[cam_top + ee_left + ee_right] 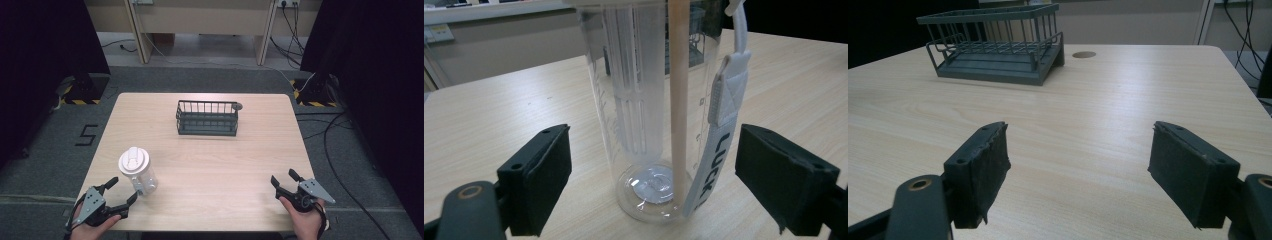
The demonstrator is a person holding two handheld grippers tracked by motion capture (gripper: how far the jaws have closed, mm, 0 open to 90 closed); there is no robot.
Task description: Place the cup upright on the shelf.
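A clear plastic bottle (138,173) with a white lid and a white strap stands upright near the table's front left. My left gripper (122,190) is open just in front of it. In the left gripper view the bottle (649,115) stands between the two spread jaws without touching either. A dark wire rack (207,118) sits at the middle back of the table, empty. My right gripper (282,178) is open at the front right, nothing between its jaws. In the right gripper view the rack (998,47) lies far ahead to the left.
The light wooden table (225,165) has a small round grommet (238,106) beside the rack's right end. Cables run over the grey floor at the right. Dark curtains hang on both sides, and desks stand behind.
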